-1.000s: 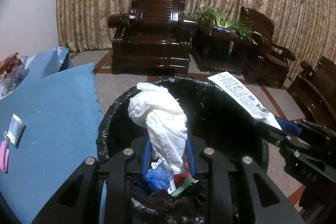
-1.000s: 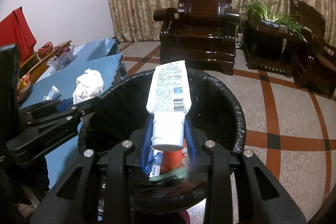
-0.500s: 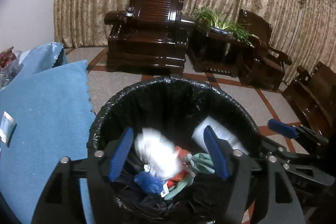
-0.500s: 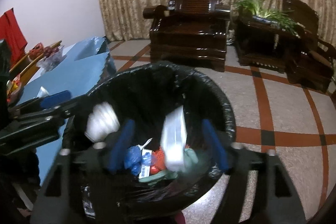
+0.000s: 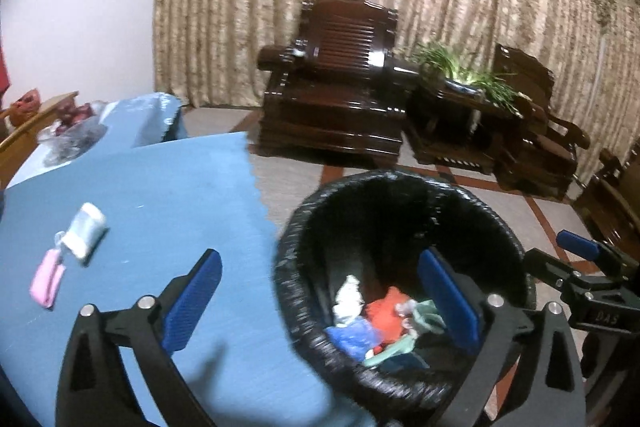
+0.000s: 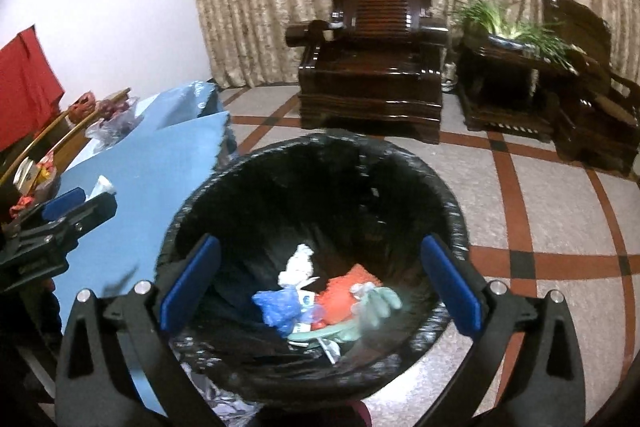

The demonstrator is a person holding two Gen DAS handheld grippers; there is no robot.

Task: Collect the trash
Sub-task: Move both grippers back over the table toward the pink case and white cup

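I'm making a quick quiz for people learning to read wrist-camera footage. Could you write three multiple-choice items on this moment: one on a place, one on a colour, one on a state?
1. Where does the small pink item lie?
A. In the bin
B. On the blue table cover
C. On the floor

2. What colour is the liner of the trash bin?
A. White
B. Green
C. Black

3. What is between the right gripper's fingers?
A. Nothing
B. A white tube
C. A crumpled tissue

Answers:
1 B: the pink item rests on the blue table cover, beside a small white wrapper, left of the trash bin.
2 C: a glossy black liner is folded over the rim.
3 A: the right gripper has jaws opening wide with only air between them, above the trash in the bin; the left gripper is likewise empty.
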